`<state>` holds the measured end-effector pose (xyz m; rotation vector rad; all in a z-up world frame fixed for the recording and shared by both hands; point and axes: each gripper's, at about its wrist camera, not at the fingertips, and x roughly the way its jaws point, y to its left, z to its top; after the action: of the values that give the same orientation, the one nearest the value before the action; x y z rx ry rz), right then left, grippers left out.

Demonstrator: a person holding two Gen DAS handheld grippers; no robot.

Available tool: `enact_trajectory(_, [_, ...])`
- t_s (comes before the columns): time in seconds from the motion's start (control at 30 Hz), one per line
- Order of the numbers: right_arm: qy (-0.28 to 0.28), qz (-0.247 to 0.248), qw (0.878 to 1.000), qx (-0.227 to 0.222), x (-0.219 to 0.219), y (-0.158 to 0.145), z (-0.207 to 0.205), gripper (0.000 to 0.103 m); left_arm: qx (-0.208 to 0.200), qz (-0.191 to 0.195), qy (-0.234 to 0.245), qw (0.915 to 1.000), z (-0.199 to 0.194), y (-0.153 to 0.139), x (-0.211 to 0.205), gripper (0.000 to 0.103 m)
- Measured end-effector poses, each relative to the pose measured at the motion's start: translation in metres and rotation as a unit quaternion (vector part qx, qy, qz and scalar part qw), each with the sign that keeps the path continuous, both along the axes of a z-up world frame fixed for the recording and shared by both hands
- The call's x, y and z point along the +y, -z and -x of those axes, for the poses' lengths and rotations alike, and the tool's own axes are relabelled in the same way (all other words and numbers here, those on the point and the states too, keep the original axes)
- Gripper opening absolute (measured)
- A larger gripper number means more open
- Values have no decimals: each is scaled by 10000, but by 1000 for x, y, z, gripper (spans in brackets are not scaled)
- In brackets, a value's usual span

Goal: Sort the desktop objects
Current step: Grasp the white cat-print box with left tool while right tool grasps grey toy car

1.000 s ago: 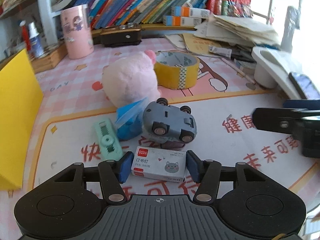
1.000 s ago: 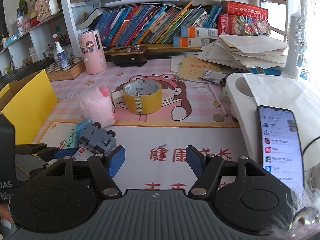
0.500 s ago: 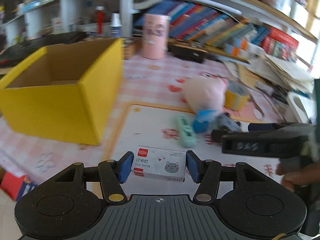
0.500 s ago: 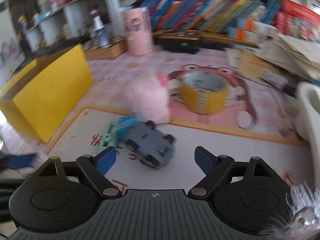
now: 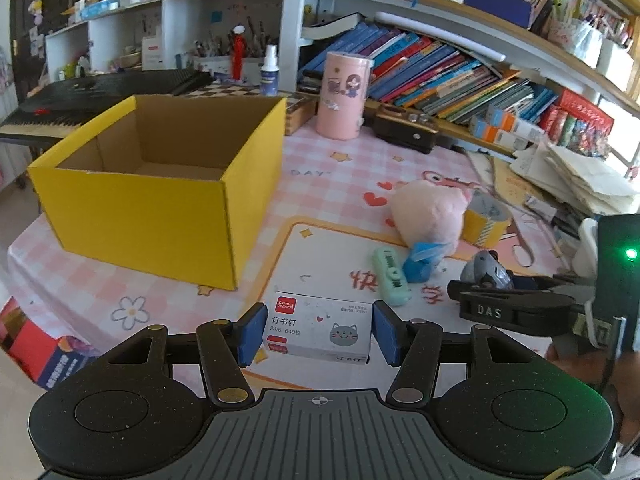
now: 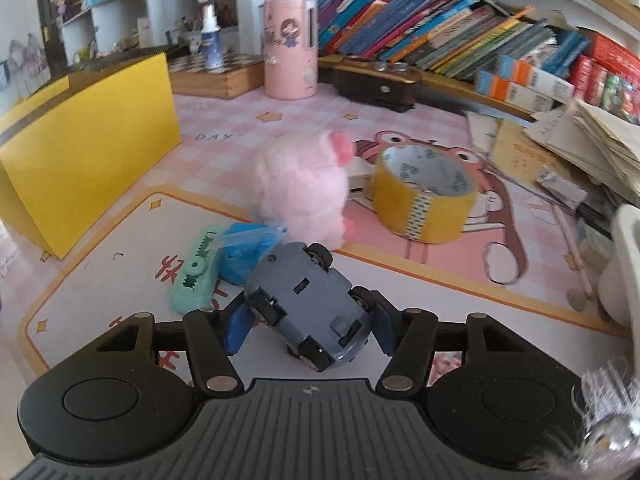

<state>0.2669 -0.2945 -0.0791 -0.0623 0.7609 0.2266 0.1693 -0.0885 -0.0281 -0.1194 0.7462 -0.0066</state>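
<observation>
Two claws loaded, box not yet reached

The left claw (image 5: 316, 330) held the staple box (image 5: 318, 328) at lower centre; the right claw (image 6: 306, 326) pinched the upturned toy car (image 6: 308, 304) at an angle, so it could slip before the yellow box (image 5: 156, 188) at left.

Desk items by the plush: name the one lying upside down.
The toy car: wheels up, grey underside showing, between the right gripper fingers. The mint stapler, blue pouch and tape roll aren't visibly overturned.
</observation>
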Motion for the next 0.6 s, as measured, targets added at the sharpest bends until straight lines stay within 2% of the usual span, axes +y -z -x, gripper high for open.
enact_trajectory(0.33, [534,-567,9970,-8,-22,-37,44,57,-135,451,230,9986,3,-7,-2,56])
enact_trajectory(0.6, [517,-395,9978,-140,-1,-51,83,57,-245,438,551,9972,14,-10,6,56])
